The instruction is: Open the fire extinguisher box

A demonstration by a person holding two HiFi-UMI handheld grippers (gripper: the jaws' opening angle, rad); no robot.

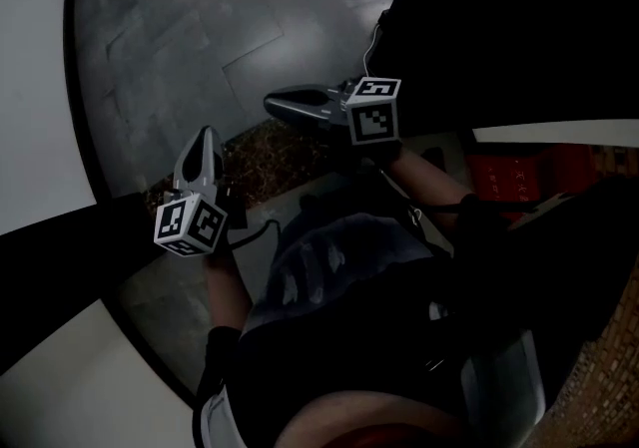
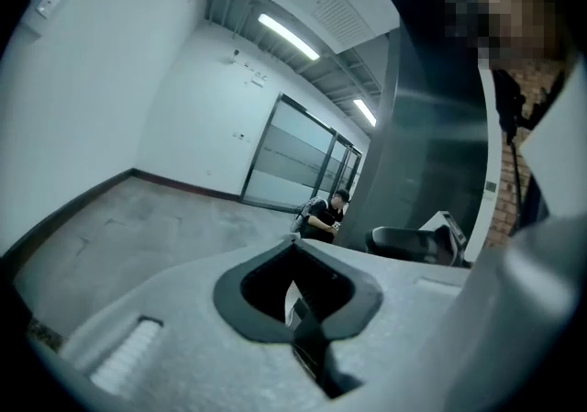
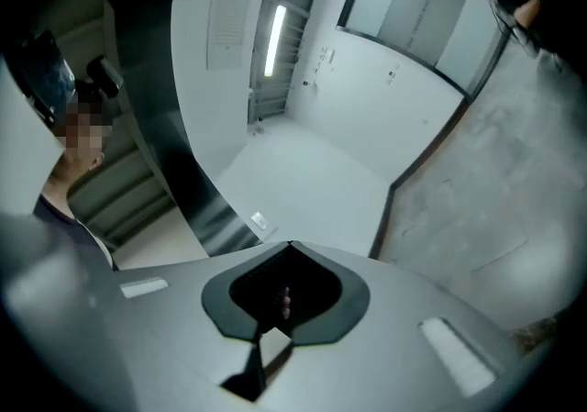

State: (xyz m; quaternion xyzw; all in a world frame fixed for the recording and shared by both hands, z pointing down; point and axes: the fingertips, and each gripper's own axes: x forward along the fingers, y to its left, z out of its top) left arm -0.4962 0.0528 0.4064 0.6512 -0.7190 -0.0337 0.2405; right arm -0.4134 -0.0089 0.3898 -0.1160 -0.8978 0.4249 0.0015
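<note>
The box point(image 1: 519, 177) shows only in the head view. It is a red front at the right of the picture, dim, under a white ledge point(image 1: 559, 130) and next to a brick wall point(image 1: 609, 366). In this light I cannot tell whether its door is closed or ajar.

The right gripper point(image 1: 275, 102) is left of the box and apart from it, with the person's forearm point(image 1: 424, 182) between the two. It lies roughly level and points away from the box, out over the grey floor point(image 1: 180, 27). Its marker cube point(image 1: 374, 110) is the part of it nearest the box. In the right gripper view the jaws are pressed together with the tips meeting, and nothing is pinched between them.

The left gripper point(image 1: 206, 137) is farther from the box, well apart from it, on the far side of the right gripper. It also points away from the box, and its own cube point(image 1: 190, 224) sits at its near end. In the left gripper view the jaws are pressed together too, with nothing between them. That view looks across the room to glass doors point(image 2: 293, 158) and a seated person point(image 2: 328, 213), and the right gripper shows at its right side.

Neither gripper touches the box. A white wall point(image 1: 30, 87) stands beyond both grippers, on the side away from the box.
</note>
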